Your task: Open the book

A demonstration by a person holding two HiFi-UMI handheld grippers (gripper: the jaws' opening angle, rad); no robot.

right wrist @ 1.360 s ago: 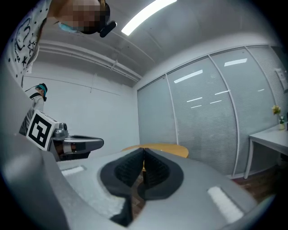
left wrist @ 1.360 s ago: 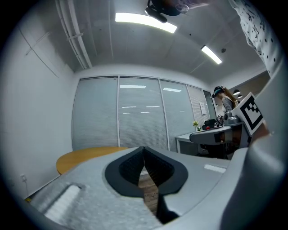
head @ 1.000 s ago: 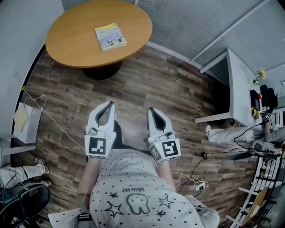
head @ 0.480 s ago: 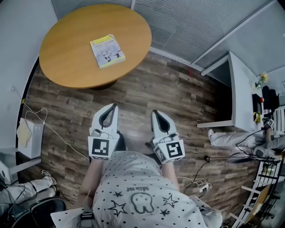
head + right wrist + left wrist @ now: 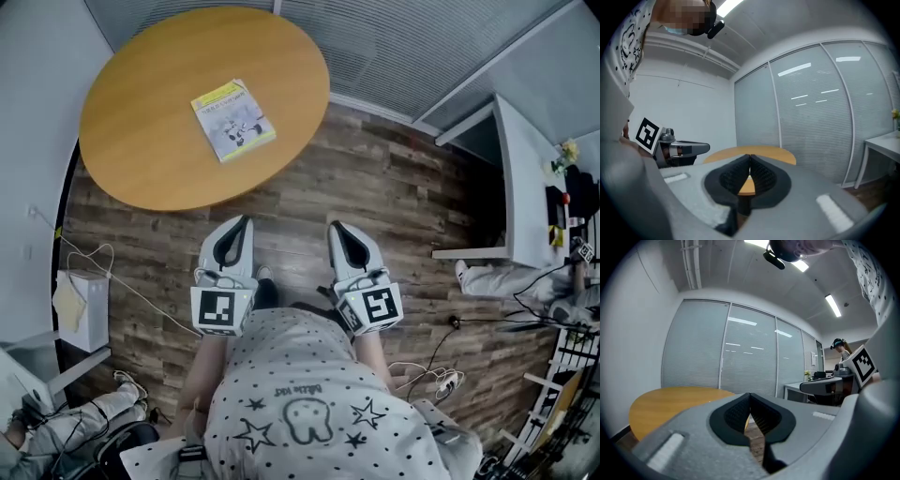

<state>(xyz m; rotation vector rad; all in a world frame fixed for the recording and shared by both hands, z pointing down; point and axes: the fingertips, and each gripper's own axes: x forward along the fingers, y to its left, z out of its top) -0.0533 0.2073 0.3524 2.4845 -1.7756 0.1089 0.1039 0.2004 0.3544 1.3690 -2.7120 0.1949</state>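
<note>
One book, closed, lies flat on the round wooden table, right of the tabletop's centre. Its long axis runs from far-left to near-right, and its yellow top strip is at the far end. There are two grippers. The left gripper and the right gripper are both clenched on nothing, side by side over the floor just short of the table, tips toward it.

Round wooden desk, plain orange-brown top. Closed book flat on it, right of centre, cover up, yellow band along far edge, set askew. Dark wood-plank floor under desk. White bag standing on floor at left, thin white cable trailing beside it.
</note>
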